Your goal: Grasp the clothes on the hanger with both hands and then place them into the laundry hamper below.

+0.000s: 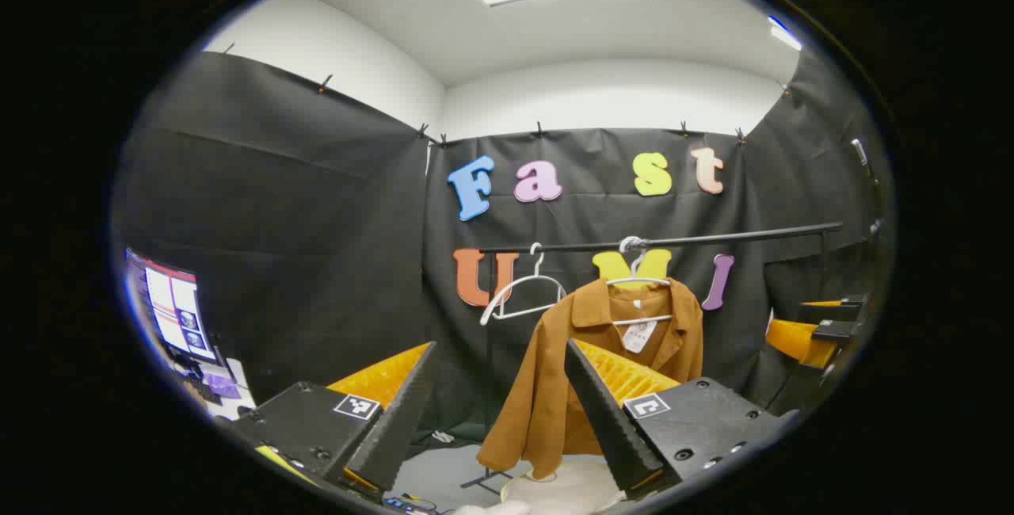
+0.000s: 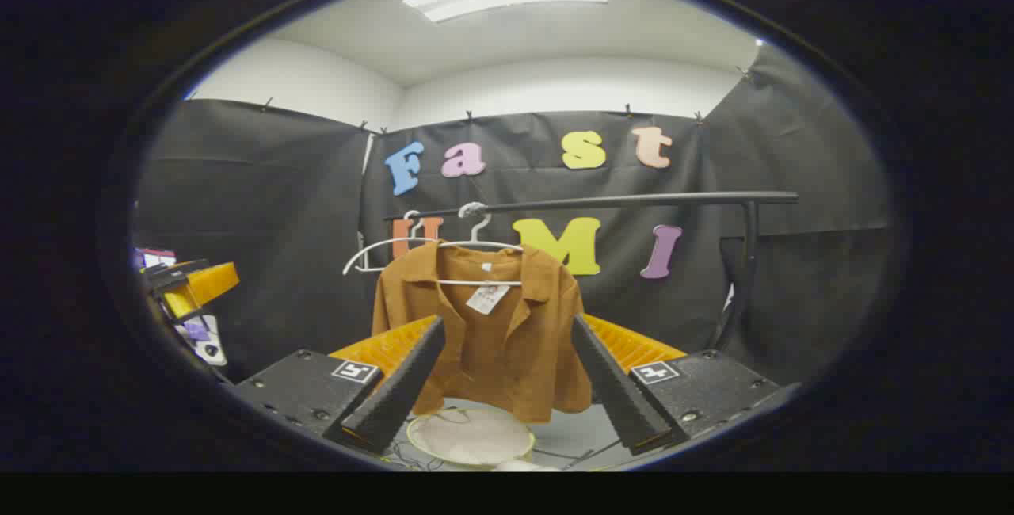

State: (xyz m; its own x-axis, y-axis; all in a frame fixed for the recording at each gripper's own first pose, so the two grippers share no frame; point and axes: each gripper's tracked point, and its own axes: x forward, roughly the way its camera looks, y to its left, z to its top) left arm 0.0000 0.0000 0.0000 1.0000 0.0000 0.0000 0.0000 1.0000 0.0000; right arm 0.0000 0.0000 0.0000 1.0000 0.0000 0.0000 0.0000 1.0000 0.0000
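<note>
Brown shirt (image 2: 491,333) hanging on white hanger (image 2: 475,244) from black rail (image 2: 618,201), well ahead of both tongs, above pale hamper (image 2: 471,436). Left gripper (image 1: 501,404) spread wide, holding nothing. Right gripper (image 2: 507,384) spread wide, likewise holding nothing.

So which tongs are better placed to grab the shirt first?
Right, probably. The right tongs open squarely around the brown collared shirt; the left tongs see it off-centre, behind one finger.

Black-draped recording booth (monitor (image 1: 170,307), clothes rail (image 2: 602,202))
</note>
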